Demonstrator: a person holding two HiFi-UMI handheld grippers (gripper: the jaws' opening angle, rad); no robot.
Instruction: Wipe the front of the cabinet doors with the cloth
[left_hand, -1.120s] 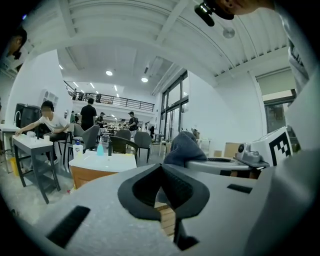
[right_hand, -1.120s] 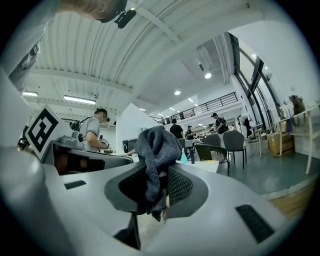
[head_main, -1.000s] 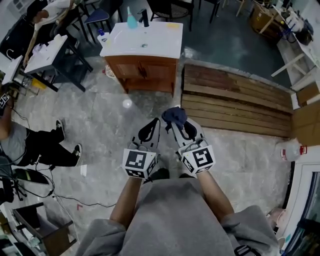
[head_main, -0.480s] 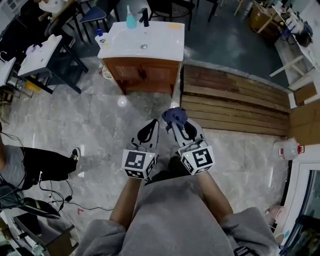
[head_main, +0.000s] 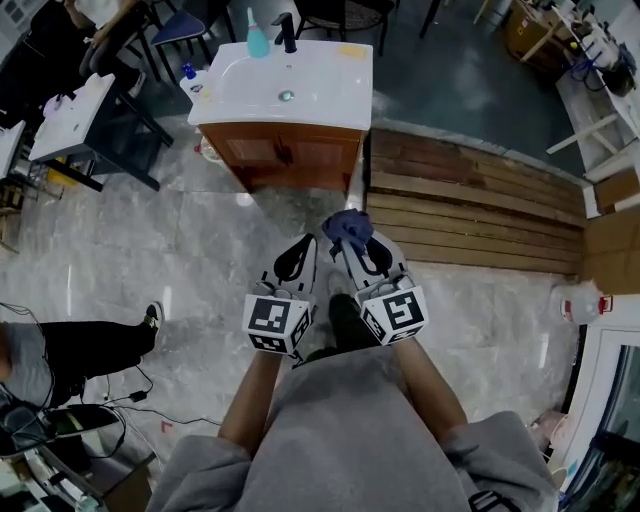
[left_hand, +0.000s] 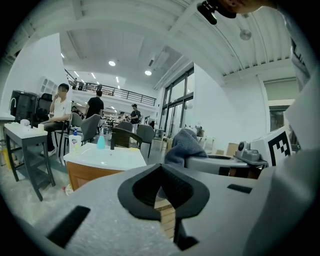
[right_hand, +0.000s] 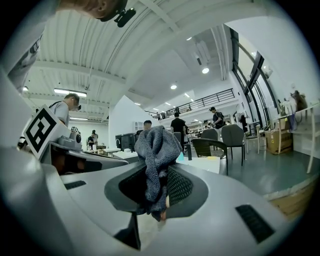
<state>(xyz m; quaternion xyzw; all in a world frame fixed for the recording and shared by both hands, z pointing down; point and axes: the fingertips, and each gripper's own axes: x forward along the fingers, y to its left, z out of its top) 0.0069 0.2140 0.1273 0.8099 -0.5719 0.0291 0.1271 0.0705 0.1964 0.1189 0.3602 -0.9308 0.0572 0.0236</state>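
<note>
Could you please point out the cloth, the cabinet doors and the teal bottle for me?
cloth (head_main: 347, 228), head view, on the bunched dark-blue fabric.
cabinet doors (head_main: 288, 155), head view, at the middle of the wooden front.
teal bottle (head_main: 258, 42), head view, on its body.

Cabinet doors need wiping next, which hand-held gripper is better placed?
Right: the right hand-held gripper is shut on the cloth; the left hand-held gripper is shut on nothing. Both stand short of the cabinet doors.
</note>
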